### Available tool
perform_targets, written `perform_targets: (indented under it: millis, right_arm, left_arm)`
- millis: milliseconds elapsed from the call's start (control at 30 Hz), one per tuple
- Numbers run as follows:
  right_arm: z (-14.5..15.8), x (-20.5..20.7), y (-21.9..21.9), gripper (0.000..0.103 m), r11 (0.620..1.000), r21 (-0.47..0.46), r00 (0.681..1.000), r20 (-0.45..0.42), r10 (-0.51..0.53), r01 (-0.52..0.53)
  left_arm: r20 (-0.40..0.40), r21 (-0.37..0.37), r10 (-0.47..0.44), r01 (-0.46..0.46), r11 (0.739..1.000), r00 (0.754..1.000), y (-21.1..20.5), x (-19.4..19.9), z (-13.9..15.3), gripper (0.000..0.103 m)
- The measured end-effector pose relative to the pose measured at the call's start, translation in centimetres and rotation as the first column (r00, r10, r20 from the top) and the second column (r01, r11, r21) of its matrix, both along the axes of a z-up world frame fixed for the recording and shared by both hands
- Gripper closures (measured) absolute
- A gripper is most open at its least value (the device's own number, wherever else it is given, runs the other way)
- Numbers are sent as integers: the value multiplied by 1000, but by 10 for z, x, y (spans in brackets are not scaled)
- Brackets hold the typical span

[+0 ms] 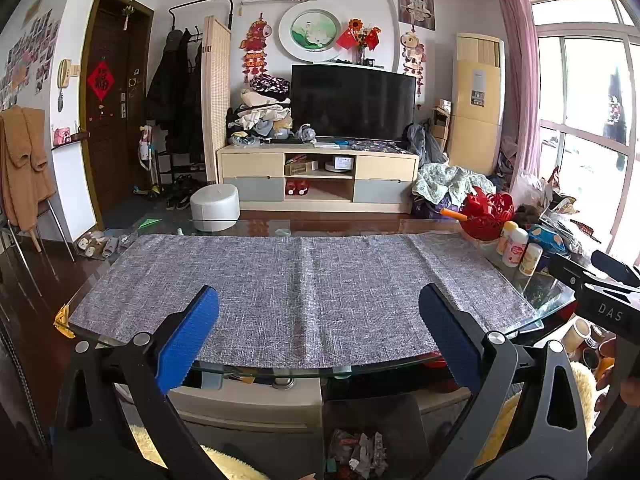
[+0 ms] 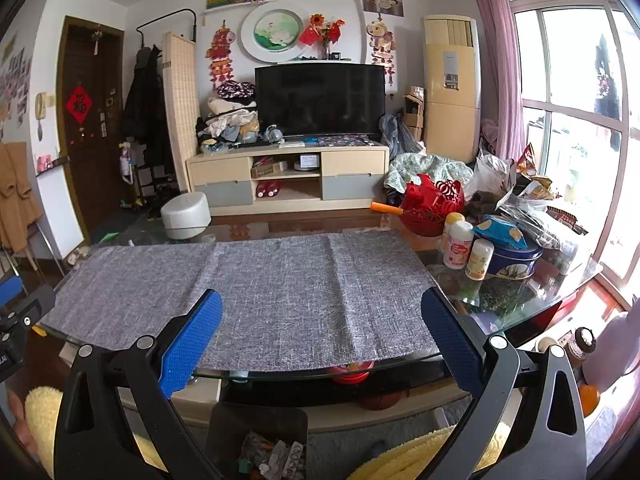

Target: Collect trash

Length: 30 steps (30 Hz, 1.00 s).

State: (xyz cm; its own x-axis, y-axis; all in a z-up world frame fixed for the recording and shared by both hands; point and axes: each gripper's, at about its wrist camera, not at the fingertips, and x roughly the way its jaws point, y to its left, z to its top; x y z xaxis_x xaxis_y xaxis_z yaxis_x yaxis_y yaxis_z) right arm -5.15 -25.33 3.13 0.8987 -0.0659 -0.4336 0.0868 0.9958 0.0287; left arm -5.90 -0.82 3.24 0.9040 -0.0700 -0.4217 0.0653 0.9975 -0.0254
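Note:
A dark bin stands on the floor below the table's near edge, with crumpled wrappers inside; it also shows in the right wrist view with its wrappers. A grey cloth covers the glass table and is bare. My left gripper is open and empty over the cloth's near edge. My right gripper is open and empty over the cloth, and its body shows at the right of the left wrist view.
At the table's right end stand a red basket, small bottles, a blue tin and plastic bags. A white round stool and a TV cabinet stand beyond the table. Yellow fleece lies below.

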Motion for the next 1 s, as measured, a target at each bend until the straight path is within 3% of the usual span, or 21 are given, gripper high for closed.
perform_targets:
  millis: [700, 900, 1000]
  right_arm:
    - [0, -1, 3, 3, 1000, 2, 1000, -1, -3, 3]
    - [-1, -1, 7, 3, 1000, 0, 1000, -8, -7, 7]
    - [-1, -1, 8, 3, 1000, 5, 1000, -9, -6, 6]
  left_arm:
    - [-6, -5, 6, -6, 1000, 1000, 0, 0, 1, 8]
    - [-30, -15, 79, -80, 997, 996, 6, 5, 4, 8]
    - [-40, -41, 72, -74, 996, 997, 8, 7, 4, 8]
